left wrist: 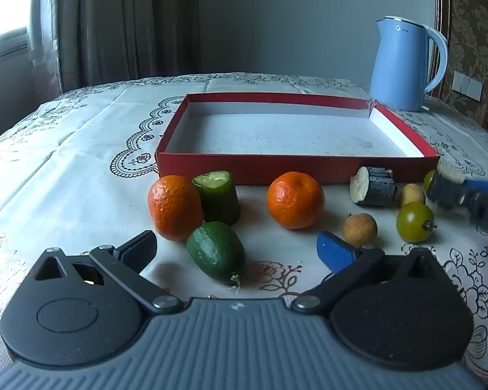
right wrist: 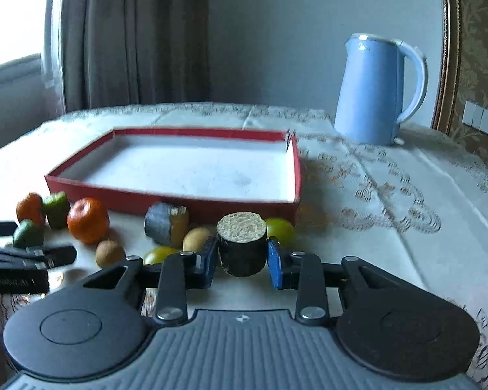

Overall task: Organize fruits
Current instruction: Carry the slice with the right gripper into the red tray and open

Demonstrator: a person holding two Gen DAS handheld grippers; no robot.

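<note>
The right tool [right wrist: 242,260] pinches a dark cylinder [right wrist: 241,243] with a pale cut top, upright between its blue pads, near the front right corner of the red box [right wrist: 179,201]. Only the right view shows this grip; in the left view the right tool [left wrist: 465,195] is a blur at the right edge and the cylinder is hidden.

The left tool [left wrist: 237,250] is spread wide, with a green oval fruit [left wrist: 216,252] lying on the surface [left wrist: 65,178] between its pads, untouched. The right view shows that tool only from the side, at the left edge.

Along the box's front wall lie two oranges [left wrist: 175,206] [left wrist: 295,200], a cucumber stub [left wrist: 218,196] touching the left orange, a dark cut chunk [left wrist: 374,190], two brown round fruits [left wrist: 360,229] [left wrist: 412,194] and a green tomato [left wrist: 414,221]. The right view adds a yellow-green fruit [right wrist: 281,229] behind the cylinder. A blue kettle [left wrist: 403,65] stands near the surface's far right corner.
</note>
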